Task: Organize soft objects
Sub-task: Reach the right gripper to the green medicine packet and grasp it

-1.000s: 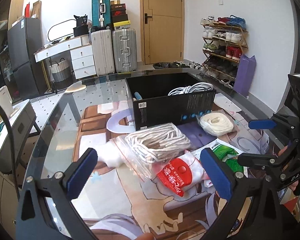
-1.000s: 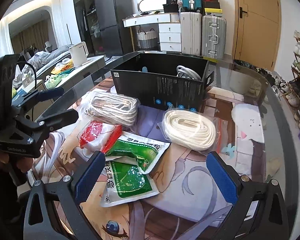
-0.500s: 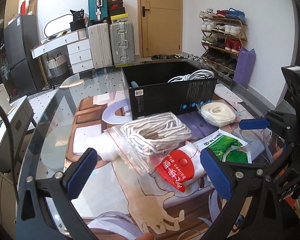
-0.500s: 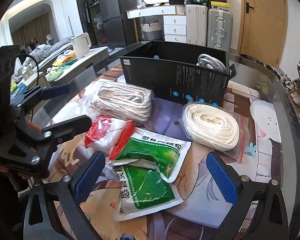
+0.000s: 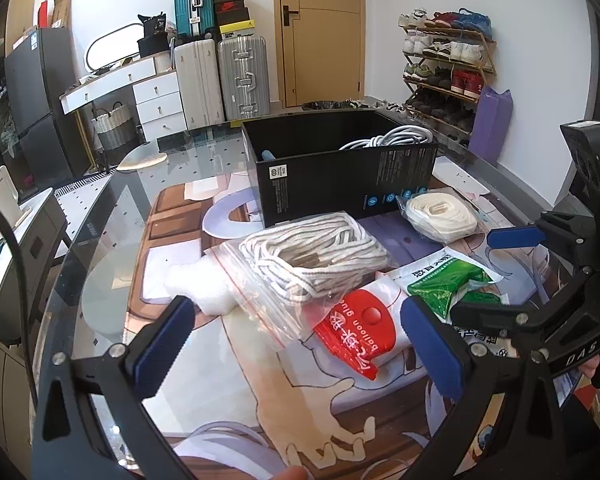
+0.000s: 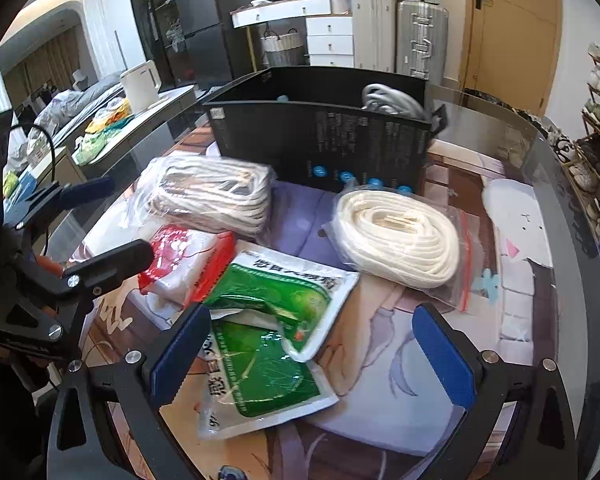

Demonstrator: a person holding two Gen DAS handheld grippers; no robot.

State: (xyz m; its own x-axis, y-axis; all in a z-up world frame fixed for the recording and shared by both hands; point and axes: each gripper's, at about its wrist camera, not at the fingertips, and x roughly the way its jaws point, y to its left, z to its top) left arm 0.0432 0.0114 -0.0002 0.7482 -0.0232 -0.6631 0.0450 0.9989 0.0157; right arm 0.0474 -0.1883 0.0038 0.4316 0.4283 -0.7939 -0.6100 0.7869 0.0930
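Observation:
A black box (image 5: 340,176) (image 6: 320,140) stands on the glass table with a grey cable coil (image 5: 384,140) inside. In front of it lie a bagged white rope coil (image 5: 316,256) (image 6: 212,200), a bagged cream strap coil (image 5: 440,212) (image 6: 400,236), a red-and-white balloon pack (image 5: 356,332) (image 6: 180,260) and two green packets (image 6: 268,340) (image 5: 448,284). My left gripper (image 5: 300,352) hovers open just short of the rope bag and balloon pack. Over the green packets my right gripper (image 6: 312,360) is open too, holding nothing.
A white wad (image 5: 204,288) lies left of the rope bag. A printed mat (image 6: 512,280) covers the table, whose curved glass edge (image 5: 80,240) runs along the left. Suitcases (image 5: 220,76), drawers and a shoe rack (image 5: 448,64) stand across the room.
Both grippers have moved forward and lower toward the bags, which now look larger. Nothing on the table has shifted, and both grippers remain open.

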